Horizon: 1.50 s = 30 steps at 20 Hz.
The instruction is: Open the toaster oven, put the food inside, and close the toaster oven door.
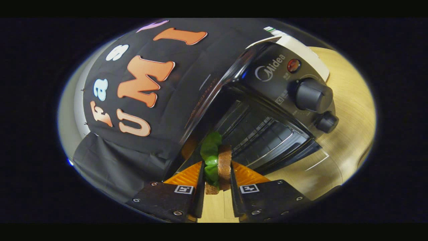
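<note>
The gripper (217, 174) is clamped on the sandwich (219, 164), held edge-up between both fingers. The toaster oven (267, 110) lies just ahead and slightly right, door apparently open, its rack (264, 137) facing the food.

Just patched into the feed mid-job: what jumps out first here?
The sandwich, bread with green lettuce, stands clamped between the tool's two fingers. Just beyond it sits the toaster oven with its door dropped open and the wire rack exposed. Two black knobs stand out on its control panel, on the wooden table.
</note>
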Motion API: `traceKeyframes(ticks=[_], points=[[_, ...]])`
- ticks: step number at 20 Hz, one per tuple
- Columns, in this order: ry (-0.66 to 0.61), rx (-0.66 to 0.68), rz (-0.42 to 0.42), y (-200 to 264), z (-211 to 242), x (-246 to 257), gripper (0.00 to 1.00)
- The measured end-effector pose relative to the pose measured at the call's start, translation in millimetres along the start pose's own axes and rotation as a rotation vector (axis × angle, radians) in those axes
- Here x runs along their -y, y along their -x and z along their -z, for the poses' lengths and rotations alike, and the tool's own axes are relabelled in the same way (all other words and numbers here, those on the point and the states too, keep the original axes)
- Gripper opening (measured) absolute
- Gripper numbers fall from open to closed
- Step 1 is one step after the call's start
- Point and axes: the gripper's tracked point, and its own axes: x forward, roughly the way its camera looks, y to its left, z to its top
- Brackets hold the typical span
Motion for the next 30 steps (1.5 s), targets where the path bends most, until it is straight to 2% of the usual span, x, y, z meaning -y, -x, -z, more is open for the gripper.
traceKeyframes(ticks=[2,9,12,14,16,17,18,20,22,25,30], points=[[0.053,0.041,0.049,-8.3,-8.1,11.8,0.36],[0.156,0.144,0.102,-27.9,-30.2,14.9,0.36],[0.228,0.163,0.16,-33.1,-30.6,21.0,0.36],[0.286,0.155,0.244,-27.7,-26.6,35.1,0.5],[0.342,0.118,0.27,-18.9,-23.4,35.1,0.62],[0.372,0.09,0.279,-16.1,-20.8,30.8,0.65],[0.415,0.066,0.286,-9.4,-17.5,26.1,0.77],[0.512,0.031,0.306,11.0,-15.4,31.0,0.92],[0.575,-0.028,0.311,32.6,-3.0,34.0,0.96],[0.664,-0.087,0.291,64.9,13.9,31.4,0.98],[0.712,-0.207,0.262,116.8,57.4,39.9,0.99]])
